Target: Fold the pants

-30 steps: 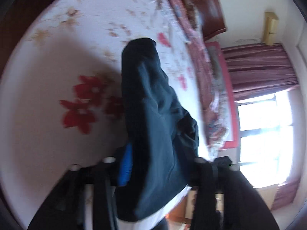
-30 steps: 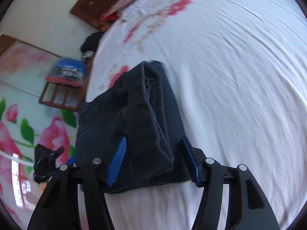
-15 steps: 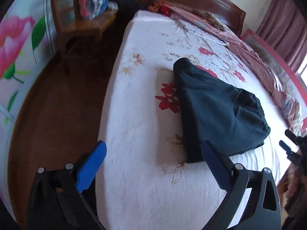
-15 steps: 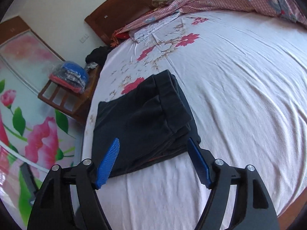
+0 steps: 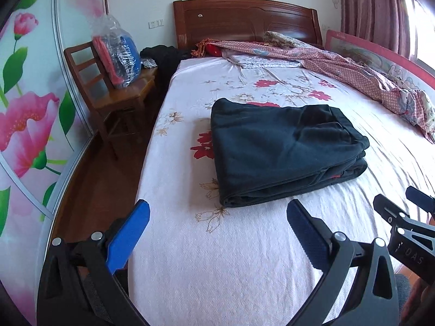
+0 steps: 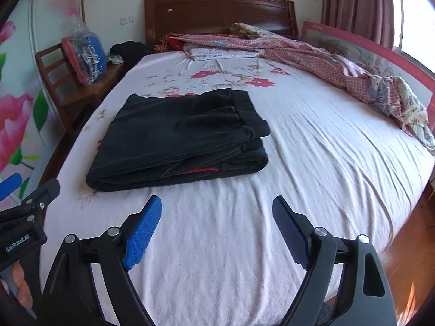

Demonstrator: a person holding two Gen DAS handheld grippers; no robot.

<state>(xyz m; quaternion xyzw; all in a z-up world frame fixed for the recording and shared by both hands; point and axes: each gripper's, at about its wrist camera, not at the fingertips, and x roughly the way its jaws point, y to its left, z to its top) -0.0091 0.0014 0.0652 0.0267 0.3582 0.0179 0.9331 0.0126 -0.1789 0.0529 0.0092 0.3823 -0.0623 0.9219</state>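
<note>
The dark pants (image 5: 282, 152) lie folded in a flat stack on the white flowered bed sheet (image 5: 244, 258). They also show in the right wrist view (image 6: 179, 138), left of the bed's middle. My left gripper (image 5: 217, 214) is open and empty, held back from the near edge of the pants. My right gripper (image 6: 217, 209) is open and empty, also short of the pants. Each gripper shows at the edge of the other's view.
A wooden headboard (image 5: 244, 21) stands at the far end. A red patterned quilt (image 5: 353, 68) lies along the bed's right side. A wooden chair (image 5: 108, 92) with a plastic bag stands left of the bed. A curtain (image 6: 359, 8) hangs at right.
Both grippers let go of the pants and pulled back and up. The pants now lie folded on the bed, farther from both cameras.
</note>
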